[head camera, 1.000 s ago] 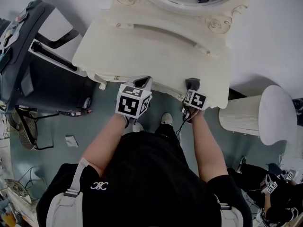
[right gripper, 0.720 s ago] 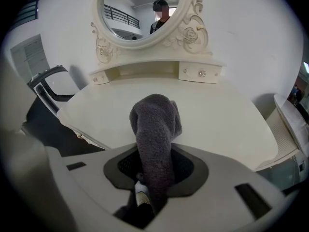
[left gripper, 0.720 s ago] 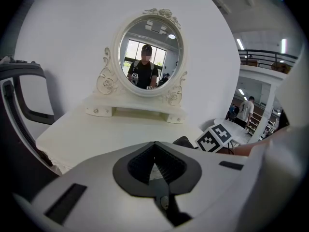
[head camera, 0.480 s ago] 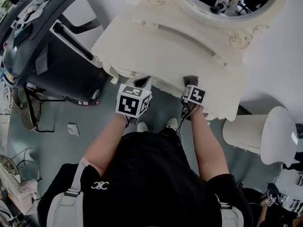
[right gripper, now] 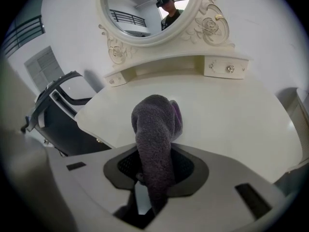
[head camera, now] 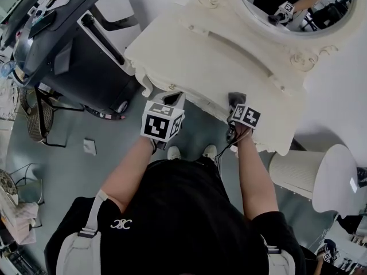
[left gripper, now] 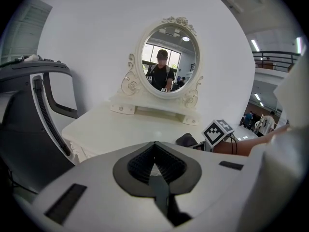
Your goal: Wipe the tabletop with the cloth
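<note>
My right gripper (right gripper: 153, 180) is clamped on the purple-grey cloth (right gripper: 155, 124), which sits at the tabletop's (head camera: 200, 56) front edge, towards its right corner. My left gripper (left gripper: 154, 167), jaws together and empty, hangs just off that front edge. An oval mirror (head camera: 292, 4) stands along the back edge, a dark machine (head camera: 63, 56) crowds the left side, and a white stool (head camera: 338, 179) sits to the right.

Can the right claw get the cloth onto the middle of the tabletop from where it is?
Probably yes. The right claw is shut on the cloth at the front edge of the tabletop, and the surface ahead, up to the mirror base, looks bare.
</note>
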The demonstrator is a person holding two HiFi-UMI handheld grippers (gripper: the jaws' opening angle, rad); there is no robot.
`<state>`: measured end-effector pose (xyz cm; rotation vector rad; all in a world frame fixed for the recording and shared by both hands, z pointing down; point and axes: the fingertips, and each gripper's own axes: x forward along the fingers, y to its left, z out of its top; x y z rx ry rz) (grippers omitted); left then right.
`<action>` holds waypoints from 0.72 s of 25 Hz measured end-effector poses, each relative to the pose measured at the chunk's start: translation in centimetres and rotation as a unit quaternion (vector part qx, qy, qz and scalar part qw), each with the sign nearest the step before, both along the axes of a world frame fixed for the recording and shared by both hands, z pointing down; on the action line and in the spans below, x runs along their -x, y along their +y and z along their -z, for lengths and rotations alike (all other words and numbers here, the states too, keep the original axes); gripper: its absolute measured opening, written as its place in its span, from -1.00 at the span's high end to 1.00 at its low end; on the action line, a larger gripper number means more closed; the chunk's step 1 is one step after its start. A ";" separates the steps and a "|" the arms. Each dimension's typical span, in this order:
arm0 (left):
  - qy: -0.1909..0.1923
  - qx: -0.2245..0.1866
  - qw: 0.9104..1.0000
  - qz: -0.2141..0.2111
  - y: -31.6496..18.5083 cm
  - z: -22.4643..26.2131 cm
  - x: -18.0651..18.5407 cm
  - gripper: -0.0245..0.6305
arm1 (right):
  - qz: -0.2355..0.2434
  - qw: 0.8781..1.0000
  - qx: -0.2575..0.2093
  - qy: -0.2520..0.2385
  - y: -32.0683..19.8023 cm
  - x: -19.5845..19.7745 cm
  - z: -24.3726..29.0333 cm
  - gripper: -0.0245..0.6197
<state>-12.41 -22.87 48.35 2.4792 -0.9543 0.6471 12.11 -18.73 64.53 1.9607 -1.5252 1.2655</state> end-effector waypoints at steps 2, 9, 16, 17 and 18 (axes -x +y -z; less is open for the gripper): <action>-0.001 0.001 1.000 0.002 0.1 -0.1 0.1 0.91 | 0.028 1.000 -0.003 0.012 -0.5 0.9 0.0 0.55; -0.007 0.001 1.000 0.010 0.4 -0.3 0.8 0.91 | 0.066 0.997 -0.005 0.030 -2.3 3.1 0.1 0.55; -0.016 -0.003 0.999 0.034 0.0 -0.1 2.5 0.91 | 0.122 0.991 -0.026 0.051 -5.8 7.2 0.3 0.55; -0.018 -0.002 0.999 0.040 -0.1 -0.1 3.0 0.91 | 0.143 0.987 -0.030 0.060 -6.4 8.2 0.3 0.55; -0.020 -0.002 0.999 0.045 -0.1 -0.2 3.3 0.91 | 0.166 0.983 -0.034 0.072 -7.0 9.2 0.4 0.55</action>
